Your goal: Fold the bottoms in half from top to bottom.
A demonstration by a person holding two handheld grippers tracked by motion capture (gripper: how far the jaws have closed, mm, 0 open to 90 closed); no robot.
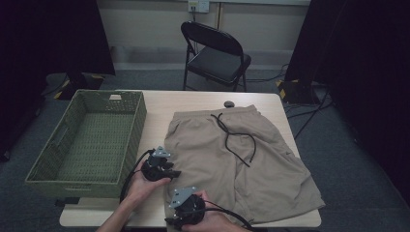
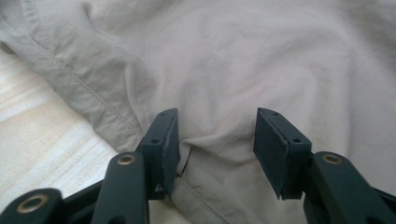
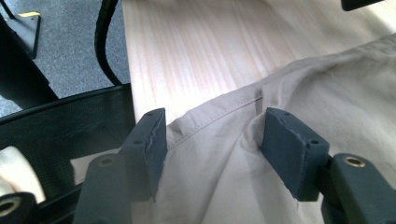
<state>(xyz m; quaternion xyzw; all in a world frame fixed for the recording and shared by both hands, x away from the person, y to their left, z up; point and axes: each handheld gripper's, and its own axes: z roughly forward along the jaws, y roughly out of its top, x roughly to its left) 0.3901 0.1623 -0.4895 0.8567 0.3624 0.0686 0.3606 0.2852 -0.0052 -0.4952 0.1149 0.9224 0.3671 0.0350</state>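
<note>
Two parted grippers, left [image 1: 175, 172] and right [image 1: 169, 222], straddle soft, light beige cotton shorts [image 1: 241, 159]; hem at table's near edge suits pinching.

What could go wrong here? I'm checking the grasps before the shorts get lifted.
1. Both grippers, left and right, stand open over the shorts, with only a small ridge of cloth between each pair of jaws. Closing now might catch one layer, or slip off.
2. The drawstring lies loose and could snag or trail.
3. The basket sits close beside the left gripper; a sideways swing might bump it.
</note>
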